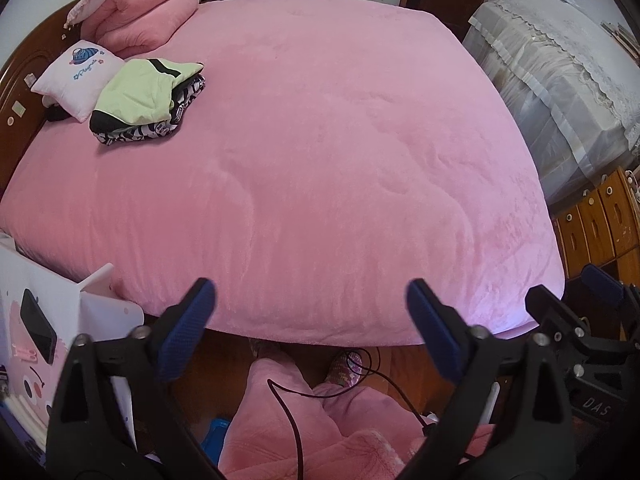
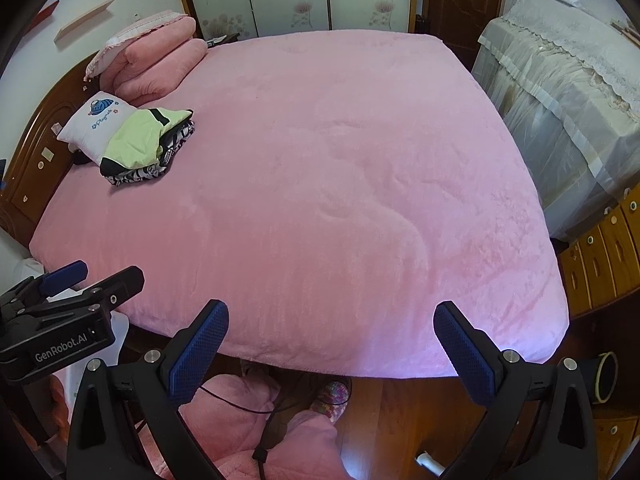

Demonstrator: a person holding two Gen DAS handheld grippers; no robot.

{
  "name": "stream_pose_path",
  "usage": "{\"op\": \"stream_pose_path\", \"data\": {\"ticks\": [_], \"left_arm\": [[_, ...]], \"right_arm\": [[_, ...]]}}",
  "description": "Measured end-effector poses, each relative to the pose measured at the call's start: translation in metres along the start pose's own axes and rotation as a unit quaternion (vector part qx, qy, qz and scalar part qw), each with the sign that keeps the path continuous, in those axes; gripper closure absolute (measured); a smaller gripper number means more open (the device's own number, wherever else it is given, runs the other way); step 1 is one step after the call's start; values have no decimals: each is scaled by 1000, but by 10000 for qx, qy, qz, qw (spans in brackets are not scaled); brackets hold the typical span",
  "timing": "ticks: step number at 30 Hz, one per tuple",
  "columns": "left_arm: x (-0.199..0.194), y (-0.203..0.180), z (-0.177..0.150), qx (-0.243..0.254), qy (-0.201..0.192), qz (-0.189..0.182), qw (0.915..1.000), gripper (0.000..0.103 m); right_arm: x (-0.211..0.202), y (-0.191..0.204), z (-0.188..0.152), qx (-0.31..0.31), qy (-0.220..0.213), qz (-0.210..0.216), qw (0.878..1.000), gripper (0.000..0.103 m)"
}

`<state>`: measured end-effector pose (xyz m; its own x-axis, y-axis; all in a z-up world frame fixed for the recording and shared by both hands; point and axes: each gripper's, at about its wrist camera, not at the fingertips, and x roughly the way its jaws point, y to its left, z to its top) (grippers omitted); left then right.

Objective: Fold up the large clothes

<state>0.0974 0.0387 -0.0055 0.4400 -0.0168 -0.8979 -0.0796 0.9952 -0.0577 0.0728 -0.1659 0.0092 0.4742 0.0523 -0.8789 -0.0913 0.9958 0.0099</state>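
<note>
Both tongs hang over the near edge of the bed [image 1: 320,140], tipped steeply down, with nothing in either. The left tongs [image 1: 312,312] stand released, jaws spread wide and bare pink cover between the blue pads; the right tongs [image 2: 332,336] are likewise wide open and hold nothing. The task's thing, a stack of clothes [image 1: 148,100], lies well apart from both, far up the bed at about ten o'clock from either pair, close to the headboard [image 1: 20,92]. It touches the small white pillow [image 1: 78,76], which sits at its nine o'clock, and the folded pink quilt [image 1: 140,16] lies beyond at twelve. In the right wrist view the left tongs show at nine o'clock, so the left hand is on the stack's side and I judge it the nearer one, though both would need a long reach across the cover. The stack's long axis runs roughly from seven o'clock to one o'clock. On top is a pale green garment [image 2: 140,140] with black trim at its ends, already folded flat; under it a black-and-white zebra-striped piece [image 2: 136,174] pokes out along the lower and right edges, less neatly squared. No unfolded garment lies spread on the open cover, so what remains to fold cannot be told from here.
</note>
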Motion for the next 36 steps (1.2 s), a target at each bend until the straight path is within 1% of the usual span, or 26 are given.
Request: {"op": "stream_pose_path", "data": {"ticks": [2, 4, 9, 21, 36], "left_arm": [[-1, -3, 0, 27, -3, -48, 10000, 0], [0, -5, 1, 95, 42, 21, 9999, 0], [0, -8, 1, 132, 31, 22, 9999, 0], [-3, -9, 0, 80, -25, 37, 10000, 0], [-5, -11, 1, -4, -113, -150, 9998, 0]], "right_arm": [[0, -1, 1, -16, -20, -15, 10000, 0], [0, -1, 2, -30, -6, -11, 10000, 0], [1, 1, 1, -61, 5, -25, 10000, 0], [0, 7, -1, -95, 23, -45, 9999, 0], [3, 0, 3, -69, 48, -57, 9999, 0]]}}
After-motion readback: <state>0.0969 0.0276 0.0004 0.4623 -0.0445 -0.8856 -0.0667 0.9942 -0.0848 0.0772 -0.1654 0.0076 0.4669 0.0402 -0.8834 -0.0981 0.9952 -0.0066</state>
